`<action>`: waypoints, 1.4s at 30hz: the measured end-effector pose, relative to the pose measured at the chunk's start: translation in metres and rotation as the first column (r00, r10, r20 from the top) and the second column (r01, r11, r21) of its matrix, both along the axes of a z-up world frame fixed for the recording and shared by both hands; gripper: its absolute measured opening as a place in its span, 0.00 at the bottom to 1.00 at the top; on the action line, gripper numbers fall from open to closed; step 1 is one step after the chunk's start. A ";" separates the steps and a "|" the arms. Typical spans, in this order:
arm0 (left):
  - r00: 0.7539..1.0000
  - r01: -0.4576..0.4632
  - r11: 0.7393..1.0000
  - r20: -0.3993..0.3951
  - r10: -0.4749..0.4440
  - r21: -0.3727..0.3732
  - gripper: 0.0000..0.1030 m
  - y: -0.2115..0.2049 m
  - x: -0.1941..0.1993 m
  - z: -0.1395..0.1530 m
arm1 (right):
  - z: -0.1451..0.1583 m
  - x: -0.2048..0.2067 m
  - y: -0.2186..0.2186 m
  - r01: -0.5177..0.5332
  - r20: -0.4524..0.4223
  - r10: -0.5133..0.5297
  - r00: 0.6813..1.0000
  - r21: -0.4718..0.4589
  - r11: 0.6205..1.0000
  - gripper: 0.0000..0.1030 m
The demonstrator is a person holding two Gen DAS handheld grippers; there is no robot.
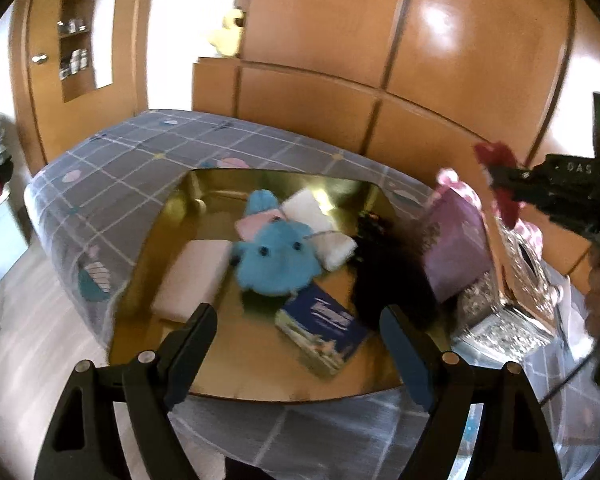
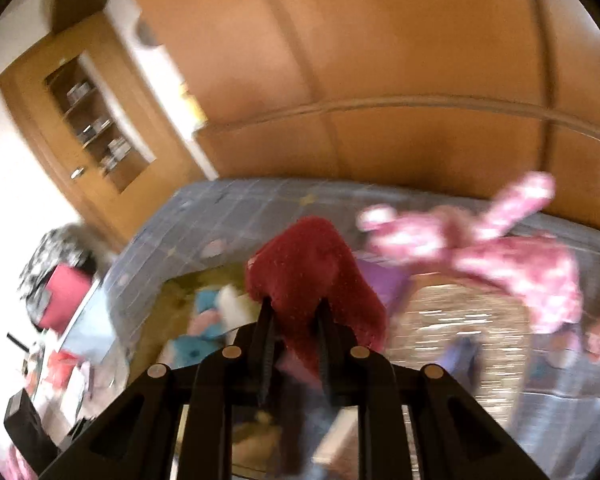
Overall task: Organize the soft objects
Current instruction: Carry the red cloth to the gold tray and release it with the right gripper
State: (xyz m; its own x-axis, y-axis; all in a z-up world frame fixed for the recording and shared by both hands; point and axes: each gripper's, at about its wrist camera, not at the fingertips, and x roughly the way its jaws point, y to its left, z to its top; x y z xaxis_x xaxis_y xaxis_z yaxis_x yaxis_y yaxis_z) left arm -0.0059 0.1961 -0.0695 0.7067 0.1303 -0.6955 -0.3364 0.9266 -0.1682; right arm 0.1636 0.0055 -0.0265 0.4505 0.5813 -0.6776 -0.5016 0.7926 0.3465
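The red plush piece (image 2: 312, 276) sits pinched between your right gripper (image 2: 296, 312) fingers, which are closed tight on its lower edge; it is a deep crimson, short-piled and nubbly, folded into a hump above the tips and raised over the bed. From your left wrist view the same red fabric (image 1: 496, 160) shows at the right edge, clamped in the black tool, whose body carries pale lettering that looks like "DAS", cut off and too blurred for you to read fully. Your left gripper (image 1: 296, 320) hangs with its blue-padded fingers (image 1: 404, 344) spread wide apart and nothing between them, above the near edge of the gold tray (image 1: 204, 376). Just beyond lies a blue booklet (image 1: 324, 328) with white print too smeared for you to make out, and a black furry item (image 1: 384, 272) beside it. Mid-tray, the blue plush toy (image 1: 276, 260) with two dark bead eyes rests against a pale pink pad (image 1: 196, 276), with a white folded cloth (image 1: 324, 232) behind it. To the right stand a purple box (image 1: 456, 248) and a glittery silver box (image 1: 500, 320), with a pink spotted plush (image 2: 512, 256) above them. The tray rests on a grey checked bedspread (image 1: 140, 152), and past it rises the wooden wardrobe (image 1: 420, 40)
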 end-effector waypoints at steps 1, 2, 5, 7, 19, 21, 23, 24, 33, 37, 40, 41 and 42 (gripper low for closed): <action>1.000 -0.014 1.000 0.002 0.014 -0.001 0.82 0.005 -0.002 0.001 | -0.005 -0.004 0.015 -0.034 -0.009 0.034 0.999 -0.003 0.999 0.17; 0.999 -0.031 1.000 0.003 0.031 -0.002 0.82 0.011 -0.003 0.001 | -0.010 -0.008 0.028 -0.064 -0.017 0.064 0.998 -0.009 0.998 0.17; 0.998 -0.070 0.998 0.010 0.070 -0.010 0.82 0.023 -0.008 0.002 | -0.031 -0.022 0.065 -0.141 -0.055 0.139 0.989 -0.036 0.989 0.17; 0.995 -0.097 0.995 0.018 0.097 -0.010 0.82 0.031 -0.010 0.003 | -0.048 -0.031 0.084 -0.180 -0.092 0.175 0.980 -0.057 0.982 0.17; 0.992 -0.126 0.992 0.020 0.126 0.003 0.82 0.041 -0.012 0.004 | -0.106 -0.043 0.102 -0.220 -0.166 0.187 0.968 -0.216 0.951 0.44; 0.993 -0.119 0.993 0.017 0.119 0.015 0.82 0.038 -0.011 0.004 | -0.102 -0.045 0.097 -0.214 -0.156 0.184 0.971 -0.207 0.955 0.44; 0.993 -0.115 0.993 0.018 0.114 0.017 0.82 0.035 -0.011 0.005 | -0.095 -0.050 0.091 -0.201 -0.122 0.179 0.976 -0.206 0.958 0.44; 0.994 -0.113 0.993 0.018 0.112 0.018 0.82 0.034 -0.011 0.005 | -0.091 -0.053 0.090 -0.197 -0.107 0.179 0.978 -0.202 0.959 0.44; 0.997 -0.078 0.996 0.030 0.077 0.033 0.82 0.021 -0.011 0.010 | -0.046 -0.084 0.046 -0.083 0.136 0.115 0.984 -0.218 0.972 0.45; 0.998 -0.054 0.997 0.038 0.053 0.047 0.82 0.012 -0.010 0.014 | -0.028 -0.097 0.018 -0.031 0.216 0.075 0.974 -0.201 0.979 0.45; 0.999 -0.036 0.998 0.041 0.033 0.054 0.82 0.004 -0.009 0.016 | -0.020 -0.102 -0.008 0.017 0.252 0.033 0.967 -0.196 0.981 0.46; 0.999 -0.027 0.998 0.042 0.025 0.055 0.82 0.001 -0.009 0.016 | -0.019 -0.103 -0.016 0.031 0.260 0.022 0.965 -0.196 0.980 0.46; 0.999 -0.021 0.998 0.040 0.019 0.059 0.82 -0.002 -0.008 0.016 | -0.017 -0.105 -0.024 0.047 0.266 0.007 0.964 -0.197 0.979 0.46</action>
State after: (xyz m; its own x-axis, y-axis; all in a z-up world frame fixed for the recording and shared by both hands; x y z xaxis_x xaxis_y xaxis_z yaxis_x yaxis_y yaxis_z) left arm -0.0142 0.1941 -0.0531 0.7304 0.1847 -0.6576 -0.3490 0.9285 -0.1269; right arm 0.0591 -0.0185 -0.0439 0.6388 0.4357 -0.6341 -0.5371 0.8426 0.0379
